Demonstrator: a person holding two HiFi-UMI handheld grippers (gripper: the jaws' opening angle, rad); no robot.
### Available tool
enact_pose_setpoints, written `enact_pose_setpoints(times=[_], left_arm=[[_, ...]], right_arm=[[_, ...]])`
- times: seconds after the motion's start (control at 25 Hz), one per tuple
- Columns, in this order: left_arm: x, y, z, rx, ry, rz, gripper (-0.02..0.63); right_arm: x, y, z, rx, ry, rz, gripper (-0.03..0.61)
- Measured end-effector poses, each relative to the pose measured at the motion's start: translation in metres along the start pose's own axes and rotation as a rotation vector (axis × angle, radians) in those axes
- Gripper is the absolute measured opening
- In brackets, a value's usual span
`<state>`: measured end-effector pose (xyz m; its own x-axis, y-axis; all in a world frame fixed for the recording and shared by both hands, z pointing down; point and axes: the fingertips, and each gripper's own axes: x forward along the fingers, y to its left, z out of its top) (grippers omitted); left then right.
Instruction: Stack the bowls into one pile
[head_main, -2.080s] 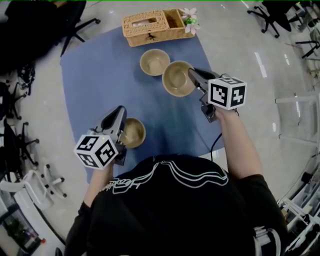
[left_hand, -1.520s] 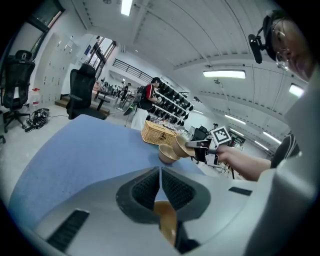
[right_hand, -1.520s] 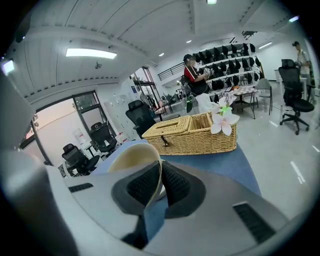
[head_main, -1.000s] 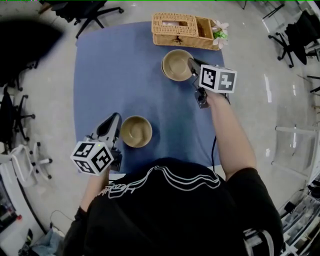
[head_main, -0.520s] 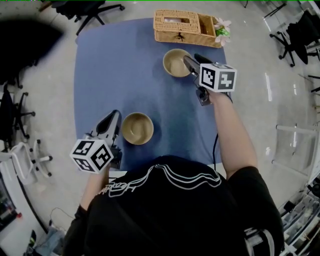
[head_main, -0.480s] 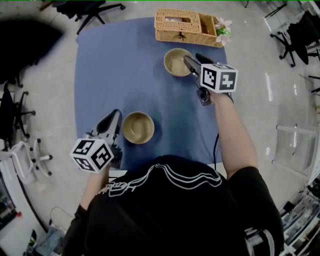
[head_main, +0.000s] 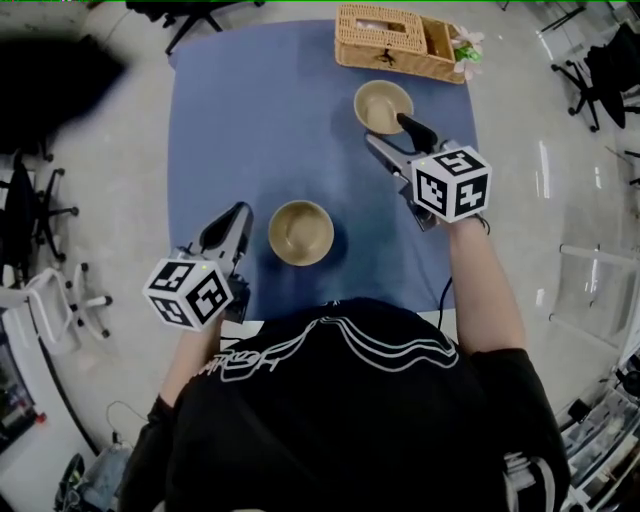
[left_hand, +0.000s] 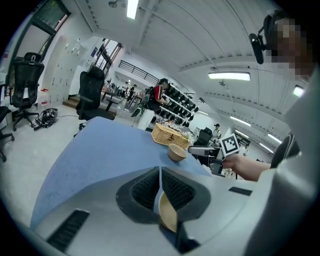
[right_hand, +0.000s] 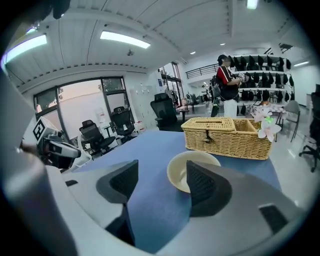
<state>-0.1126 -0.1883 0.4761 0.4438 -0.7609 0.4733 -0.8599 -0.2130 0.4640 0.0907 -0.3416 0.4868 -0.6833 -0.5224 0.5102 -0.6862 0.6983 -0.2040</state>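
Two tan bowls sit nested as one stack (head_main: 383, 105) at the far side of the blue mat (head_main: 250, 120). In the right gripper view the stack (right_hand: 181, 172) lies just beyond my jaws, partly behind the right one. My right gripper (head_main: 386, 130) hovers just short of it; its jaws are opening with nothing between them (right_hand: 162, 172). A third tan bowl (head_main: 300, 232) stands alone nearer to me. My left gripper (head_main: 240, 212) rests to its left, apart from it, pads together (left_hand: 160, 172). A sliver of that bowl (left_hand: 167, 217) shows under the jaws.
A wicker basket (head_main: 395, 40) with a white flower (head_main: 465, 40) stands at the mat's far edge, right behind the stack. Office chairs (head_main: 30, 210) ring the mat on the pale floor. A person in red (right_hand: 225, 85) stands far off by shelves.
The right gripper, which was shut on the rim of the bowl set into the far bowl, has let go, opened and drawn back toward me. The left gripper has hardly moved.
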Motion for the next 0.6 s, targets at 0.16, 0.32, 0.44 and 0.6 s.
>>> enact_pose_setpoints(times=[0.16,0.32,0.44,0.6], left_arm=[[-0.015,0.002,0.009,0.014,-0.002,-0.028,0.034],[-0.031,0.011,0.013,0.015,0.004,-0.042,0.034],[-0.044,0.014,0.015,0.023,0.006,-0.058,0.034],[-0.063,0.021,0.016,0.037,-0.004,-0.076,0.034]], right_arm=[[-0.008,0.039,-0.005,-0.008,0.008,0.028,0.302],[-0.013,0.075,-0.018,0.025,0.036,0.060,0.302],[-0.018,0.099,-0.030,0.057,0.055,0.077,0.302],[-0.019,0.126,-0.045,0.072,0.086,0.083,0.301]])
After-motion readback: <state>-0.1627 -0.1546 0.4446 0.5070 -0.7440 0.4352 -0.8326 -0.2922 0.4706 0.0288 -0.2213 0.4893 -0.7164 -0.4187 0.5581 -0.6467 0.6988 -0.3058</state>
